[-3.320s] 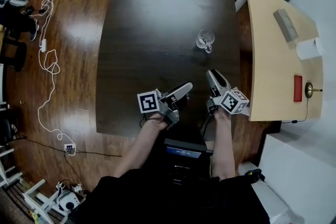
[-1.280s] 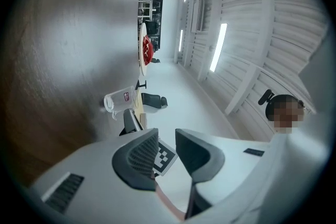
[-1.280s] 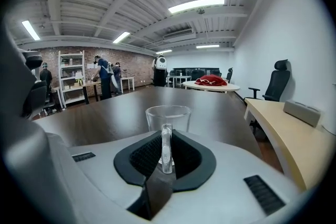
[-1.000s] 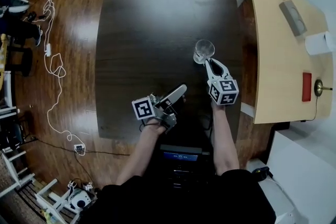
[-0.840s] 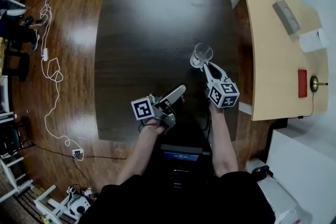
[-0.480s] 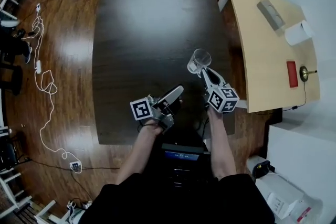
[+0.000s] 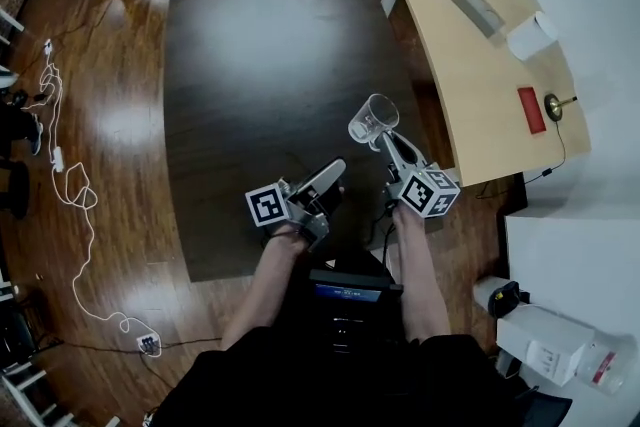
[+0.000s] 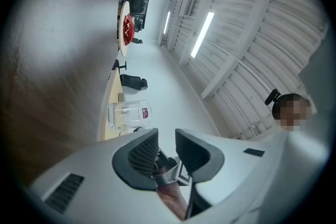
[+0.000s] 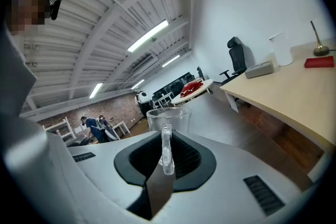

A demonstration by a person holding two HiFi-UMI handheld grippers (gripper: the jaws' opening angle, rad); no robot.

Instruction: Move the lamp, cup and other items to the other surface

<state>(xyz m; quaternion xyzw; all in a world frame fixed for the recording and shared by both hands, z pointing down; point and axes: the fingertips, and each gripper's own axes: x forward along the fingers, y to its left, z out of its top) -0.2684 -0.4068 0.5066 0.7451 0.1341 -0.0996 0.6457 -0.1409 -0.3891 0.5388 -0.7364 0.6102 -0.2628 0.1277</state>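
Head view: over a dark rectangular wooden table (image 7: pixel 270 45), beside a pale curved desk (image 7: pixel 470 95), the right gripper (image 7: pixel 381 138) pinches a clear glass cup (image 7: pixel 373 118) by its handle; the left gripper (image 7: pixel 335 171) has its jaws slightly apart, empty.

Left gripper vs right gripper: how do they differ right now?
Grip: the right gripper is shut on the handle of the glass cup; the left gripper holds nothing.
Jaws: the left gripper's stand slightly apart with an empty gap; the right gripper's press on the handle from both sides.
Shared: the same grey two-jaw build.
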